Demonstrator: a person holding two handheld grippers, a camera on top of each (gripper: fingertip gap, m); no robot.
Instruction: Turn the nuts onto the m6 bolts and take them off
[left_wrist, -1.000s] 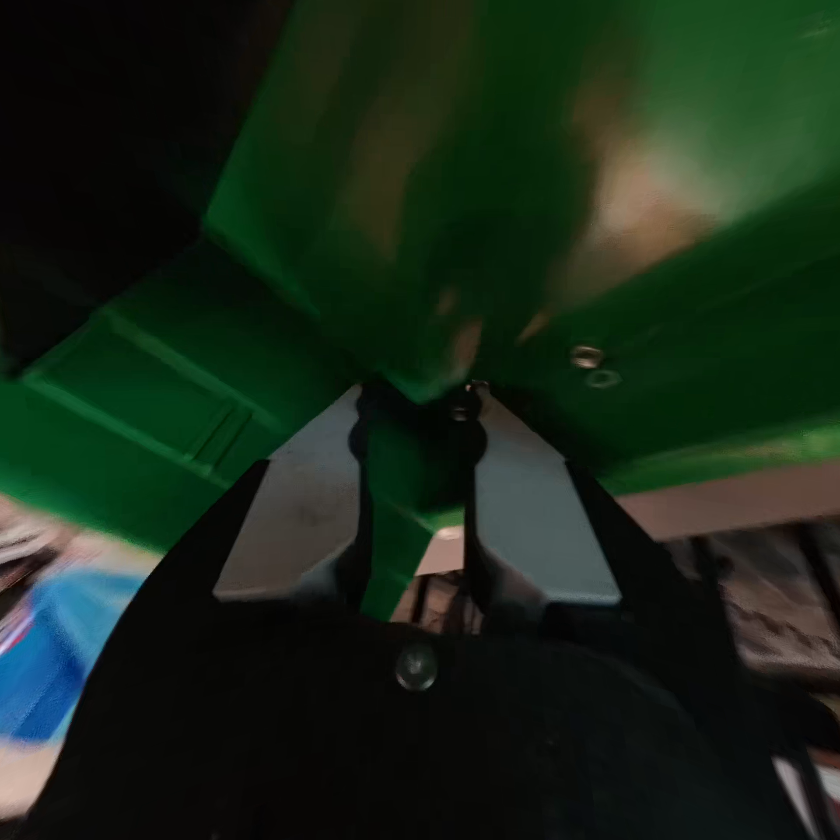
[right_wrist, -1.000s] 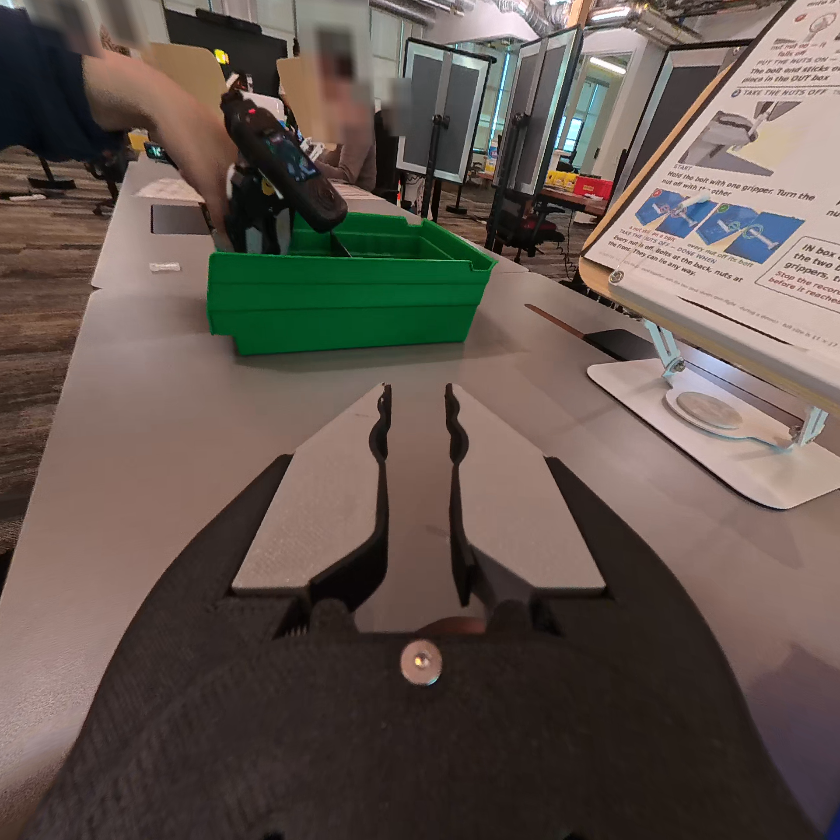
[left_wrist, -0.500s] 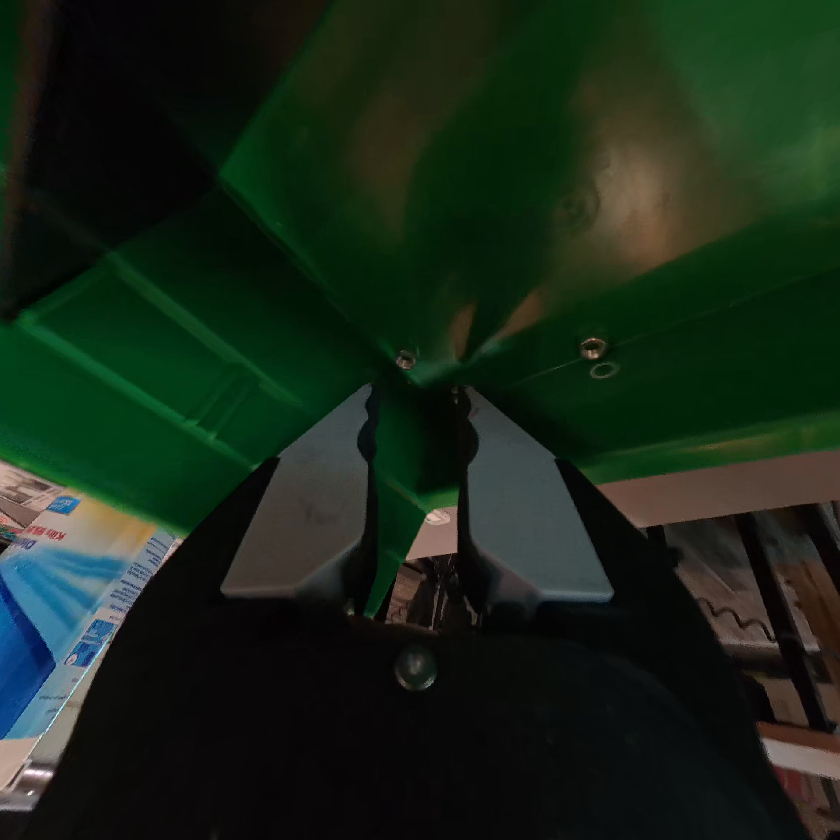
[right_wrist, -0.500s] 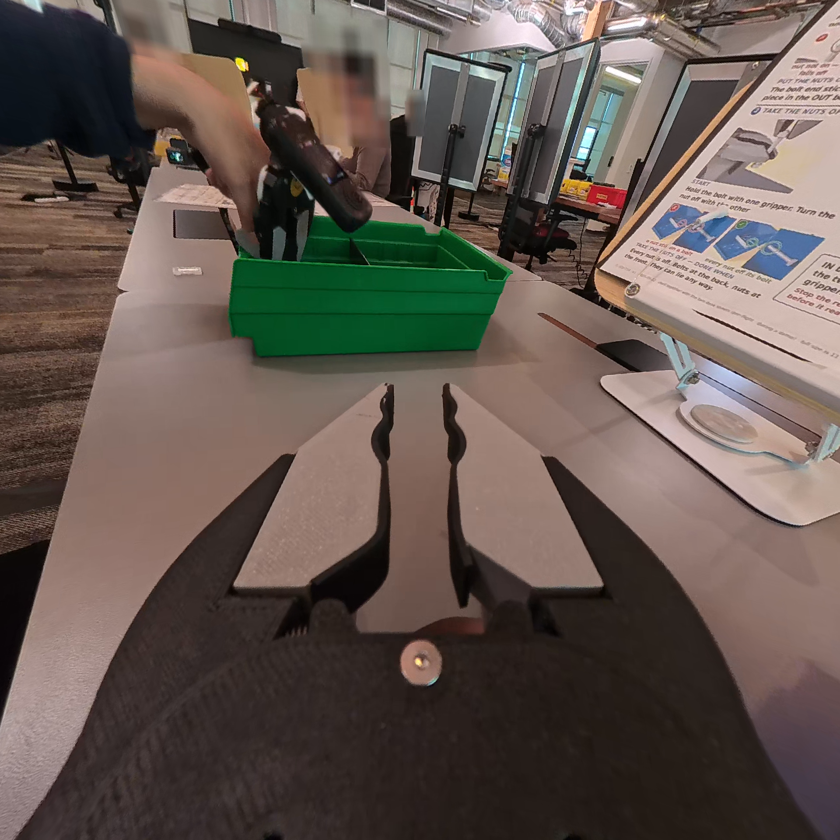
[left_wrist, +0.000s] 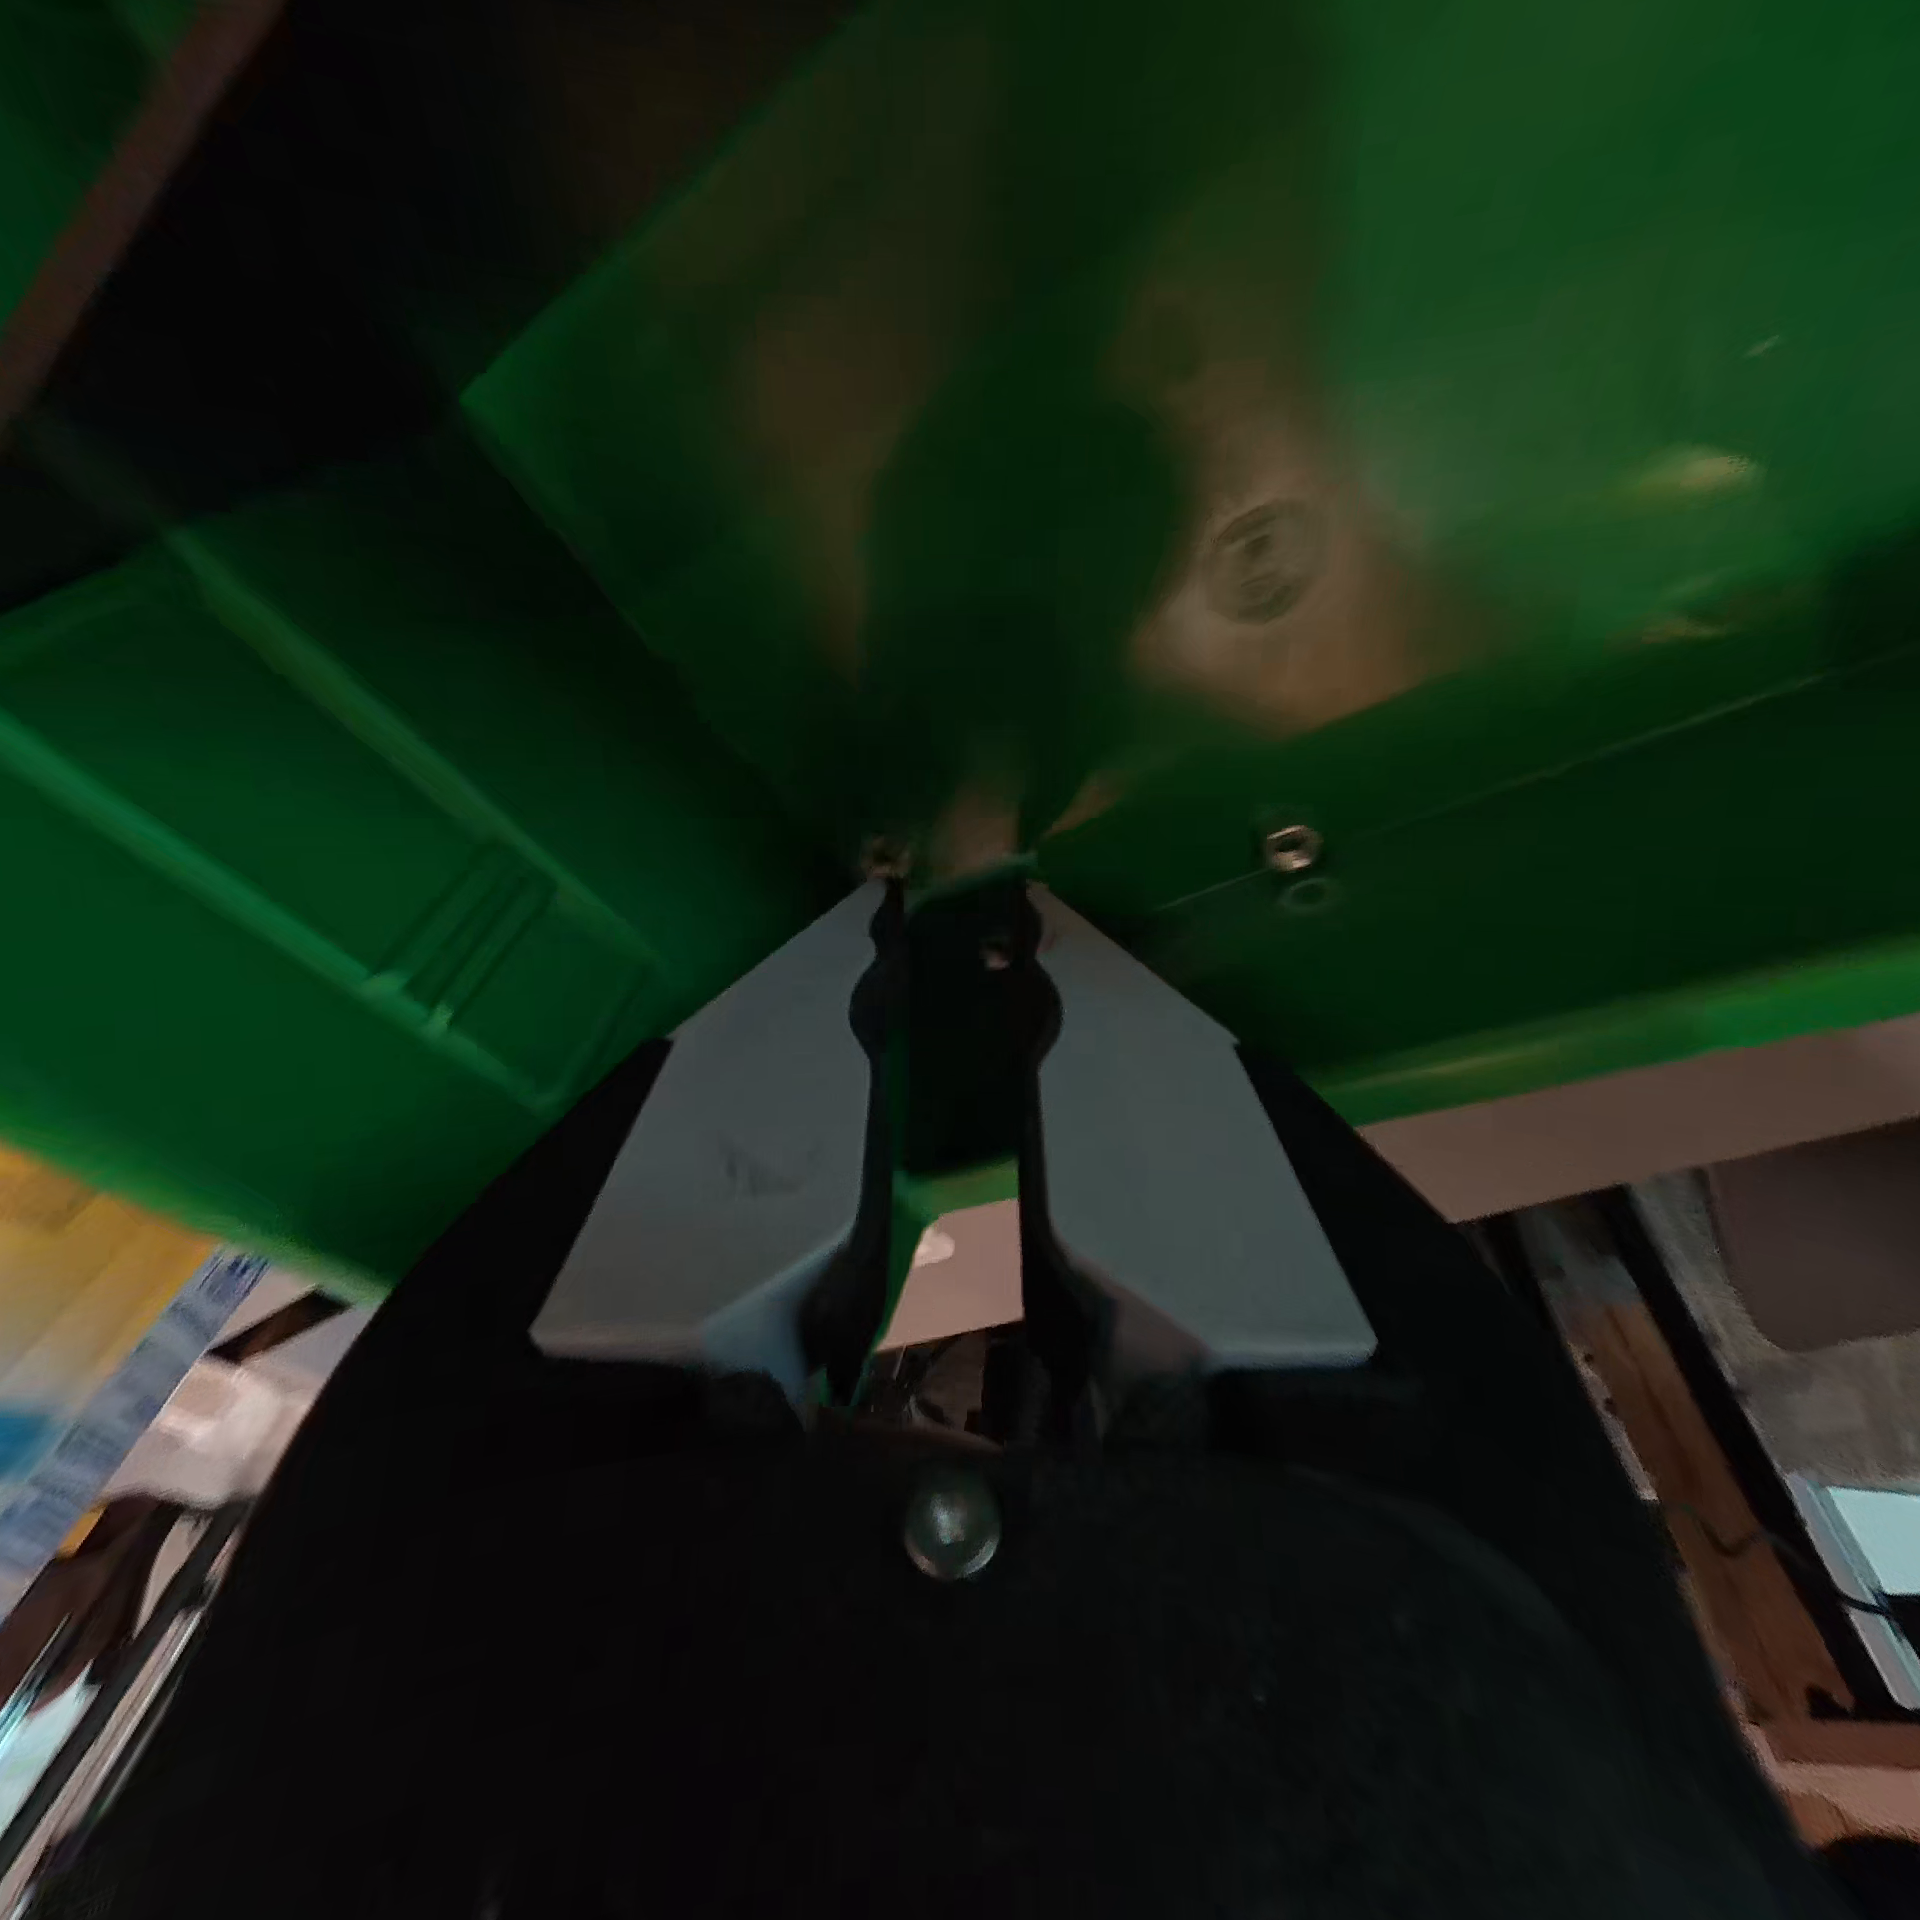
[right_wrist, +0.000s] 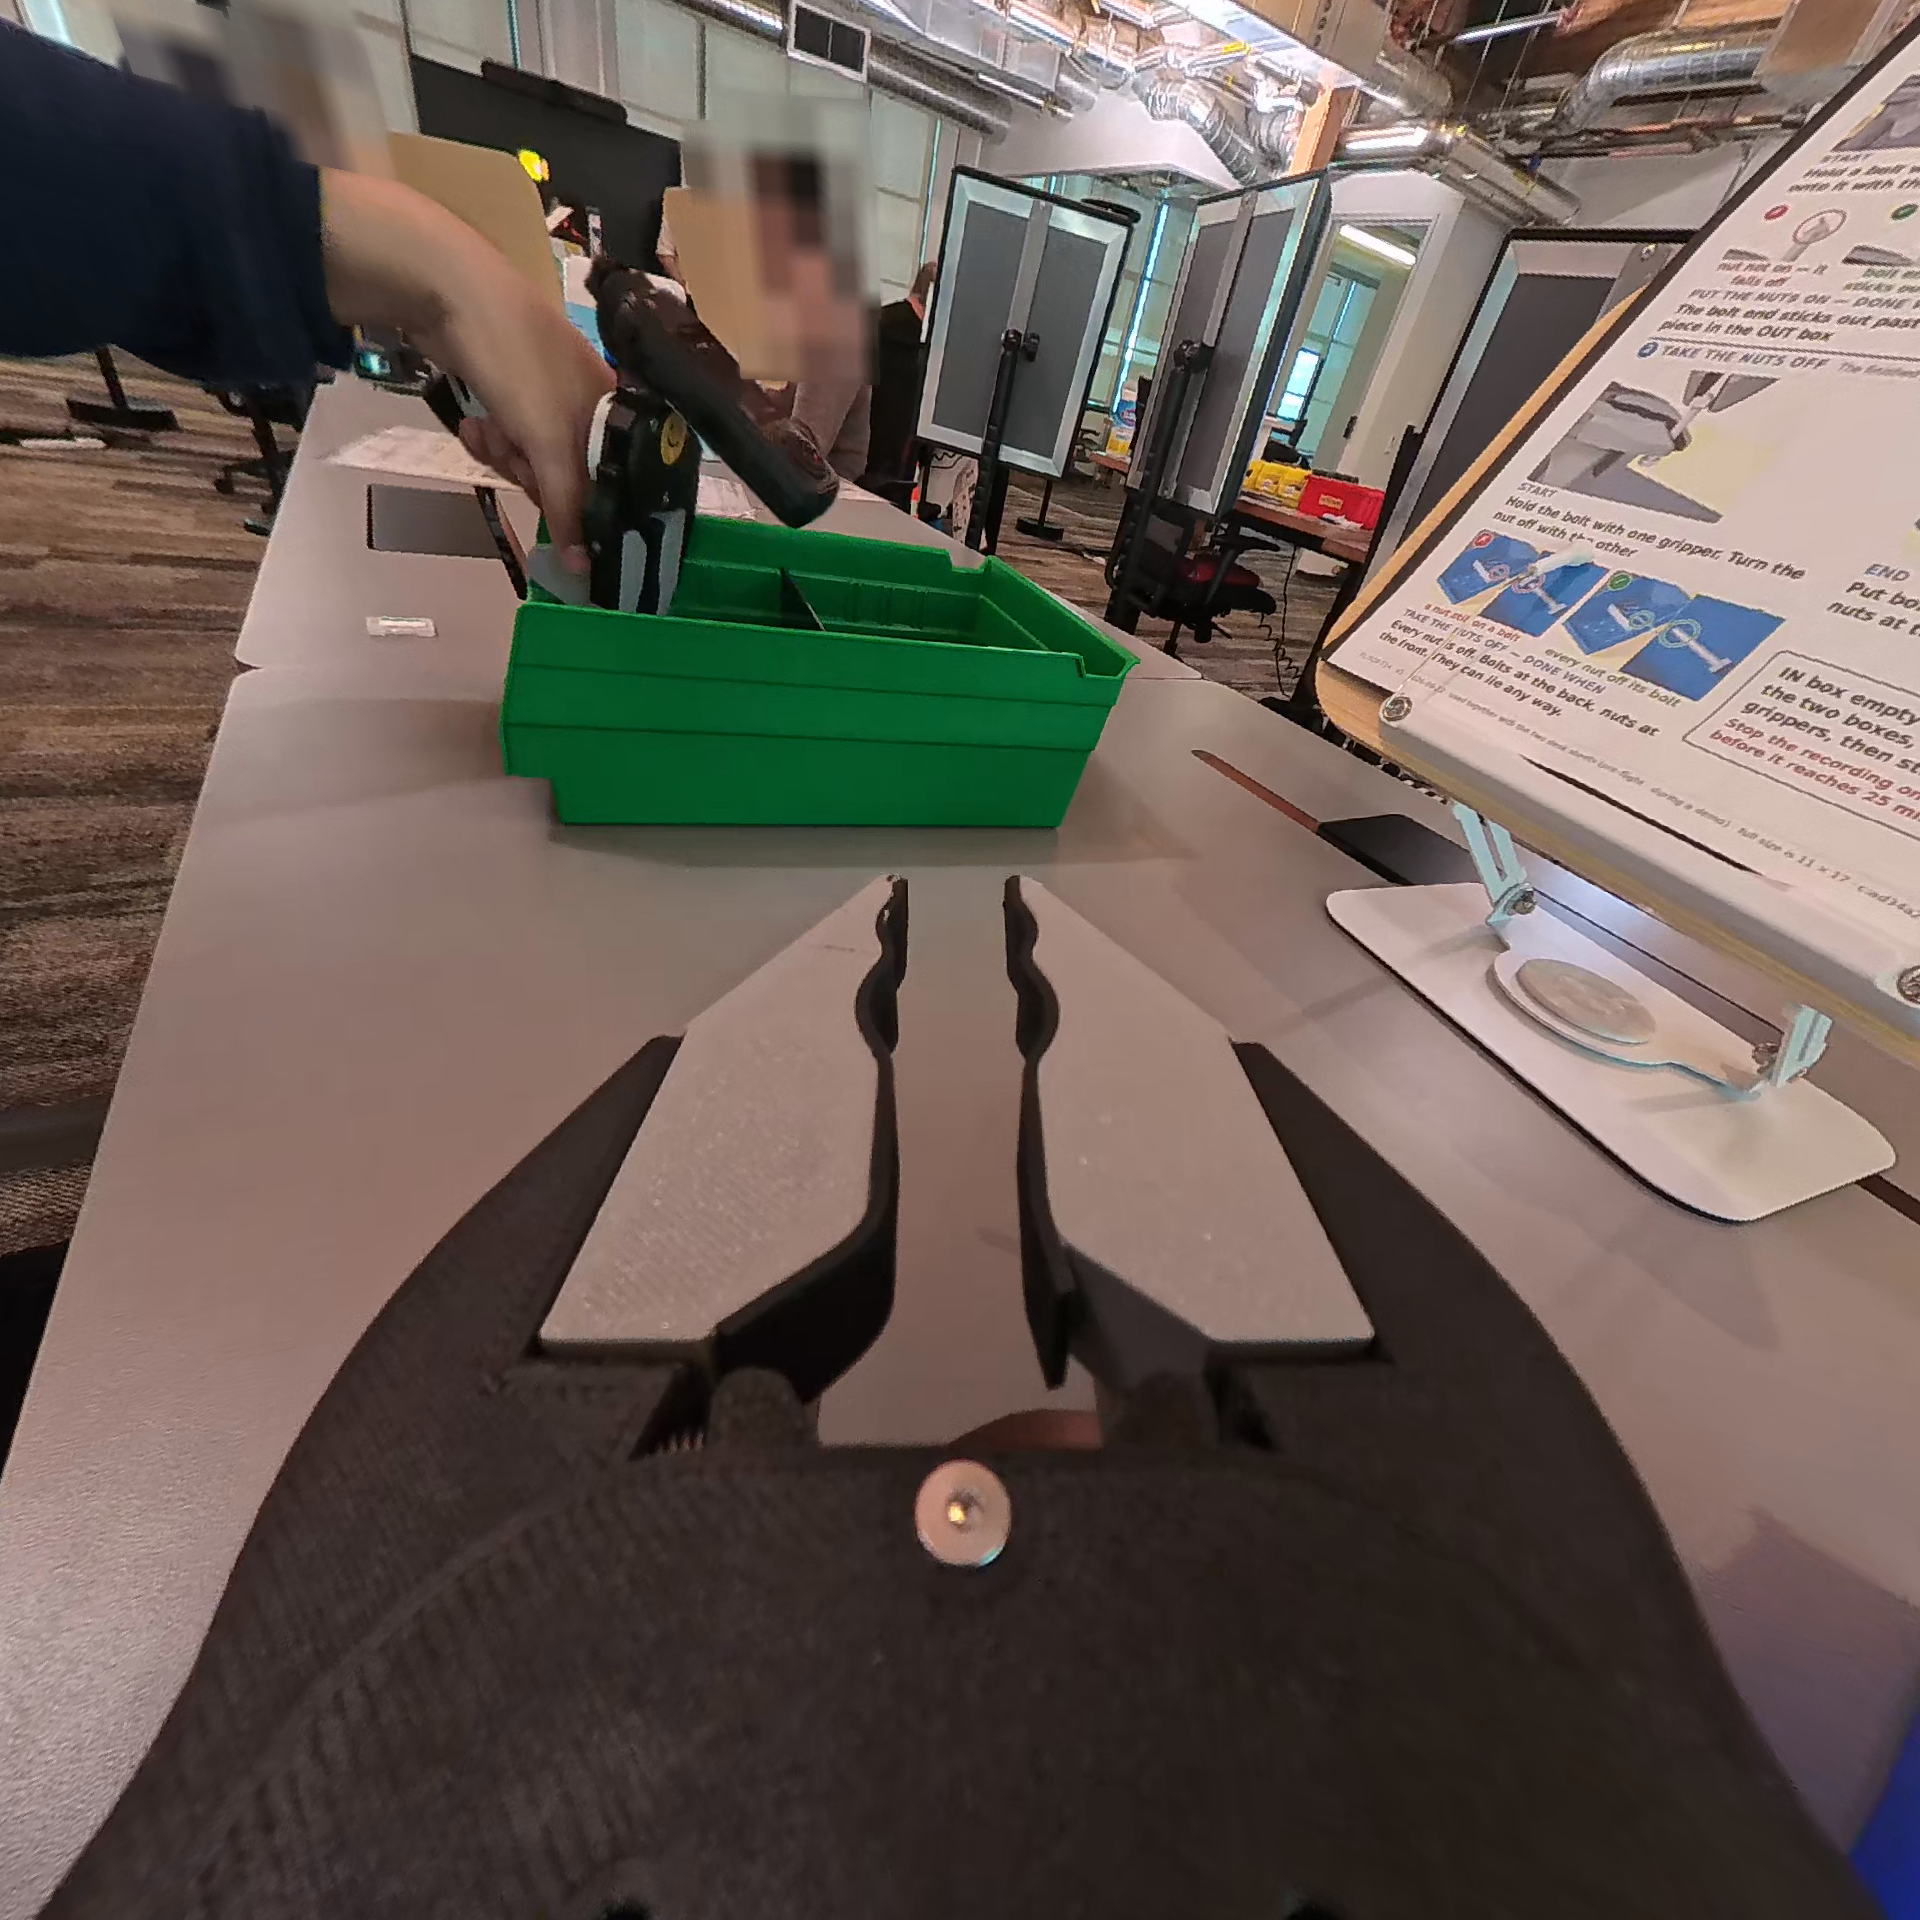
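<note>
Shifted slightly inside green bin (left_wrist: 1351, 260); left gripper (left_wrist: 958, 914) parted, empty. Best centred over nut (left_wrist: 1288, 844) before clenching.

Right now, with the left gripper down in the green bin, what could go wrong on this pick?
1. The nut sits tight in a corner of the green bin, just off the tips of the left gripper; the open fingers may nudge it rather than catch it.
2. The left wrist view is dark and blurred, so aim looks uncertain.
3. The tips could press the wall and shift the bin.
</note>
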